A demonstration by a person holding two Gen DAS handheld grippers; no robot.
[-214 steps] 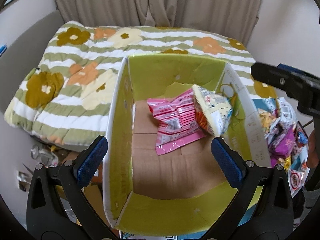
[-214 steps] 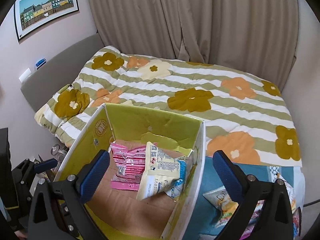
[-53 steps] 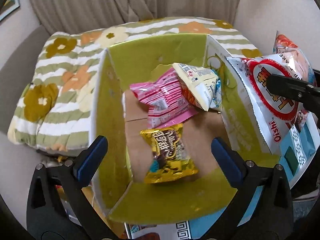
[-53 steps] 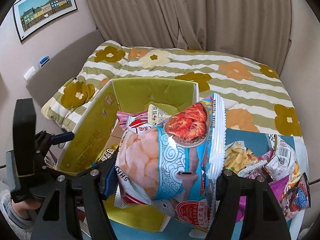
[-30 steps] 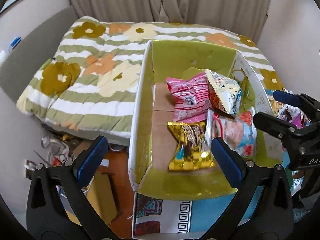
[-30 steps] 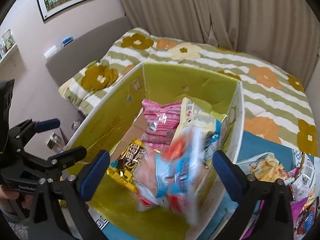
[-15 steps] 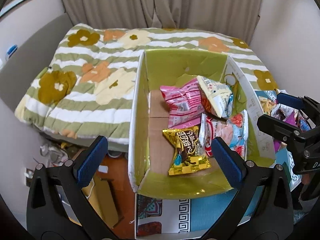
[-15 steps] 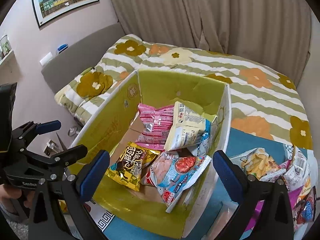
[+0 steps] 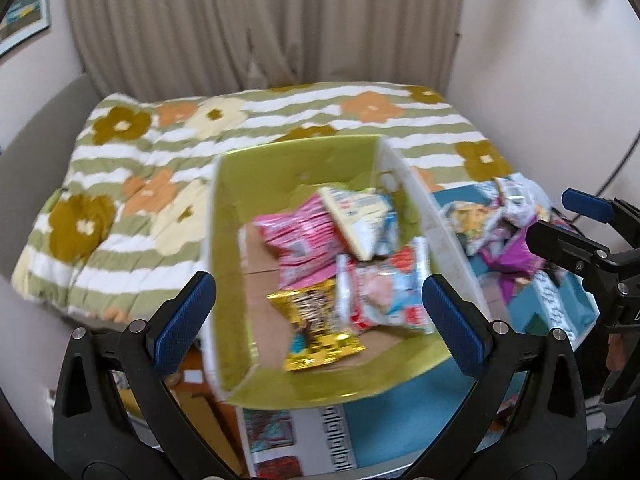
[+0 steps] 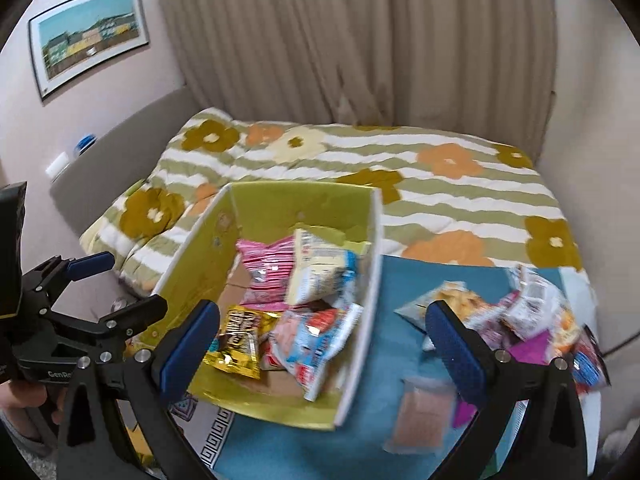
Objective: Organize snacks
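Now, with both the left tool (image 9: 318,314) and right tool (image 10: 322,344) spread wide and empty, four snacks in the box (image 10: 360,320), we risk scattering the loose pile (image 10: 532,312) off the worktop (image 10: 400,280).

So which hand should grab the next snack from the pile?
Probably the right gripper: it is open, empty, and next to the loose snack pile. The left gripper, also open, sits on the box's other side.
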